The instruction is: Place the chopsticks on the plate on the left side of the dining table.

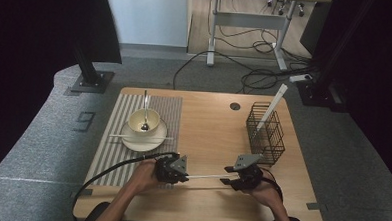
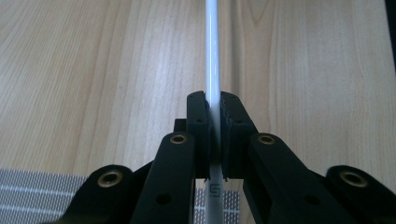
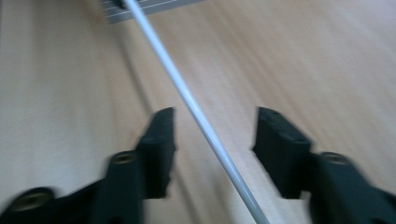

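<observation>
A long white chopstick (image 1: 206, 177) hangs level over the near part of the wooden table (image 1: 213, 126), between my two grippers. My left gripper (image 1: 183, 177) is shut on one end of it; in the left gripper view the pads (image 2: 198, 116) press the chopstick (image 2: 213, 56) from both sides, and my left gripper (image 2: 214, 100) points out along it. My right gripper (image 1: 228, 180) stands at the other end. In the right gripper view its jaws are apart, my right gripper (image 3: 215, 116) is open, and the chopstick (image 3: 187, 98) runs between the jaws without touching either.
A striped grey placemat (image 1: 124, 112) at the left carries a plate (image 1: 143, 142) with a bowl (image 1: 144, 120), a spoon (image 1: 145, 106) in it and another chopstick (image 1: 118, 135) across the plate. A black wire basket (image 1: 265, 133) at the right holds a white stick (image 1: 274, 101).
</observation>
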### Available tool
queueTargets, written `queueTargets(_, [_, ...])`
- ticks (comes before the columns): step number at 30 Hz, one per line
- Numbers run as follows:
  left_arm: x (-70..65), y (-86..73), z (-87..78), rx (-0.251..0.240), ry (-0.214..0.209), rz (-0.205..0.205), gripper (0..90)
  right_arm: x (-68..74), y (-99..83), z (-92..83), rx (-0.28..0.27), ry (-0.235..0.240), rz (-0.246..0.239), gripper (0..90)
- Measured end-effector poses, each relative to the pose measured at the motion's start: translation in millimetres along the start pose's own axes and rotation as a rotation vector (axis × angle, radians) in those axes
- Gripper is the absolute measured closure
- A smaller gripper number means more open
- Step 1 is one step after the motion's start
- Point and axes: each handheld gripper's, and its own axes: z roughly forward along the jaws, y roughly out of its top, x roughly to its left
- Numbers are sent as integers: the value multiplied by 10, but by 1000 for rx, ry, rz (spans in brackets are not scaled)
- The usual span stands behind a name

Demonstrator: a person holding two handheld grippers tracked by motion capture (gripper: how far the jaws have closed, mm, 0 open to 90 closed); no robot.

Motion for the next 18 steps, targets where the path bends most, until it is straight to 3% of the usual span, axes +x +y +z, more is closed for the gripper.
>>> queueTargets(4, [24, -74, -16, 2, 14, -38, 842, -28, -17, 11, -12, -72, 29, 293])
queueTargets(8, [48, -135, -42, 10, 31, -64, 842, -38, -26, 26, -18, -113, 54, 176])
queueTargets(18, [132, -290, -141, 1, 71, -157, 842, -50, -98, 50, -29, -182, 113, 105])
